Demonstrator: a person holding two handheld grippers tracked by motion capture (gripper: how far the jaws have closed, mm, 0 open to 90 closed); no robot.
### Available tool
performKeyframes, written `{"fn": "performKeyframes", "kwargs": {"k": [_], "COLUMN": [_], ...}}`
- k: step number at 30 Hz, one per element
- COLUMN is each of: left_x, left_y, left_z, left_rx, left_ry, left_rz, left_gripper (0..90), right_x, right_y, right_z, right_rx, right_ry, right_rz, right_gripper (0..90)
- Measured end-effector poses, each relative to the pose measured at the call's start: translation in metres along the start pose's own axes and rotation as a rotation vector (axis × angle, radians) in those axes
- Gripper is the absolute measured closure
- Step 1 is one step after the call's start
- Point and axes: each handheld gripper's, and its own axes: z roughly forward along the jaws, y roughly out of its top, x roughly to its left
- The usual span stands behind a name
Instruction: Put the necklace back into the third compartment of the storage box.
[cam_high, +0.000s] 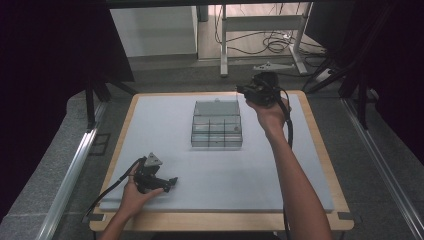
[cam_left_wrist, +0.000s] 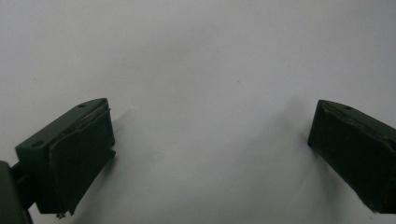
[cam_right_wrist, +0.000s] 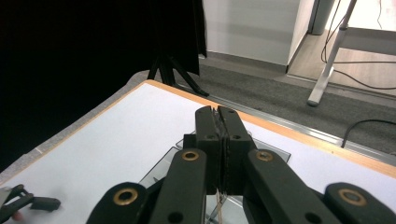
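A clear plastic compartment box (cam_high: 217, 125) sits a little beyond the middle of the grey-topped counter (cam_high: 165, 120), its lid raised upright at the far edge. The right tool (cam_high: 250, 90) hovers at the lid's right top corner, jaws pressed together on the thin clear lid edge (cam_right_wrist: 219, 198). The left tool (cam_high: 172, 182) rests on the counter, well apart from the box toward the near left, jaws spread wide over bare surface.
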Motion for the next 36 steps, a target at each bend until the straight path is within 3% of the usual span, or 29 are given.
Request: {"fn": "performKeyframes", "kwargs": {"k": [13,22,27,36], "left_x": [0.0,0.0,0.0,0.0], "left_y": [0.0,0.0,0.0,0.0], "left_z": [0.0,0.0,0.0,0.0], "left_rx": [0.001,0.0,0.0,0.001], "left_ry": [0.0,0.0,0.0,0.002], "left_rz": [0.0,0.0,0.0,0.0], "left_gripper": [0.1,0.1,0.1,0.1], "right_x": [-0.003,-0.009,-0.012,-0.023], "right_y": [-0.001,-0.006,-0.013,-0.043], "right_z": [0.023,0.042,0.047,0.064], "right_rx": [0.0,0.044,0.06,0.124], "right_ry": [-0.011,-0.037,-0.039,-0.046], "right_rz": [0.009,0.019,0.024,0.061], "right_gripper": [87.1,87.1,87.1,87.0]}}
